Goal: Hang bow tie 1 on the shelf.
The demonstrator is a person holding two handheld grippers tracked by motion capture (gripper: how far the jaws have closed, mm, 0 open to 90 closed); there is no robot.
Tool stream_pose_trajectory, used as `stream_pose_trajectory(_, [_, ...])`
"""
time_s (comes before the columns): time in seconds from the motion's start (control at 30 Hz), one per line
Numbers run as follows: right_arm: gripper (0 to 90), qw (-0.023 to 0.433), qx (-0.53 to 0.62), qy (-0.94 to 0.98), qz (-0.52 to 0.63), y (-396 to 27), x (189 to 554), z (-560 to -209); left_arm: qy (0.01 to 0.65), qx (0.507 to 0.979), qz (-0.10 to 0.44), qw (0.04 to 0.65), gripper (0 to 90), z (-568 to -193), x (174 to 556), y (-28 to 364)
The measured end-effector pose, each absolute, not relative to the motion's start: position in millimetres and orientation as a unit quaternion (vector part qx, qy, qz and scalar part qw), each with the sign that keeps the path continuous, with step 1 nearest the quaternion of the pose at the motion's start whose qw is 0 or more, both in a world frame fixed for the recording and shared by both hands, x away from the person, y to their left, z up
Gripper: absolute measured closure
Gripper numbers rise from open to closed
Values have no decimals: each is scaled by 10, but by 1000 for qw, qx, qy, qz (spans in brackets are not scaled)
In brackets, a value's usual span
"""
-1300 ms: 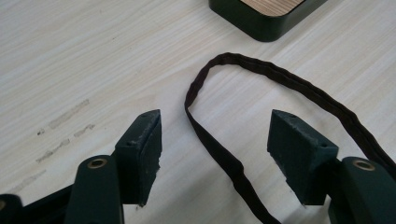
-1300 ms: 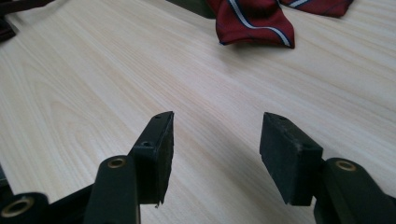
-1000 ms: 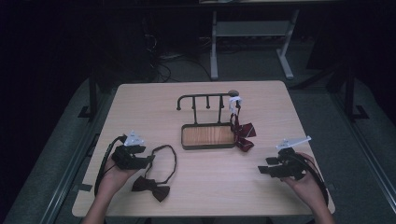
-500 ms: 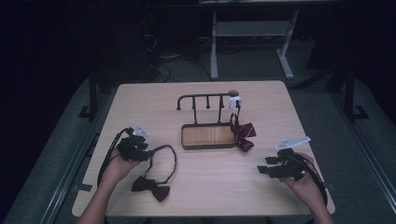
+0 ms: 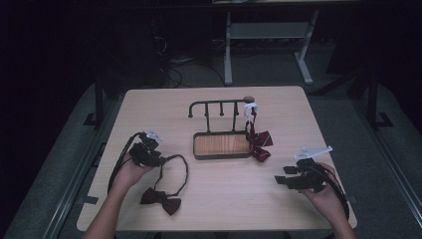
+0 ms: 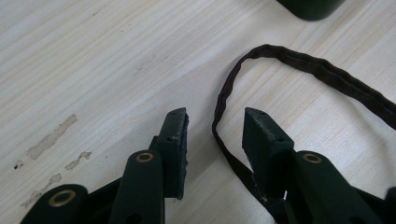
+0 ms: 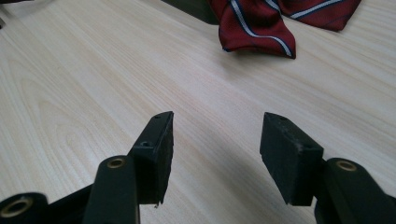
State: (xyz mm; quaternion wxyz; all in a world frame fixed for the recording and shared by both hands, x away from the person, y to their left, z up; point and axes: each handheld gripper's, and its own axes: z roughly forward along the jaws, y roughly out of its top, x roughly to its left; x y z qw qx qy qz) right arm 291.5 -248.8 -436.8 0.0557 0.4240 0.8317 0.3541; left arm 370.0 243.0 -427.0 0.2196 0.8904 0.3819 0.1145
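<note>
Two hand-held grippers work this surface: the left hand-held gripper point(image 6: 215, 135), jaws apart but just closing, straddles the bow tie strap point(image 6: 219, 109) at seven o'clock from the rack point(image 5: 221, 127). Thin strap could slip out. Right hand-held gripper point(image 7: 215, 149) gapes empty.

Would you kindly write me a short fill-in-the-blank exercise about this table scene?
1. The strap of the dark bow tie lies between the jaws of the ____ tongs.
2. The striped red bow tie hangs from the black ____.
3. The right tongs are ____ and hold nothing.

Missing words: left; rack; open
</note>
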Motion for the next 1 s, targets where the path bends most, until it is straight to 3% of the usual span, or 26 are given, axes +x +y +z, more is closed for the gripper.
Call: stream_pose_trajectory(1.0, [443, 59, 423, 822, 377, -2541, 2916, -4376, 373, 904, 75, 194, 834, -4380, 3838, 2373])
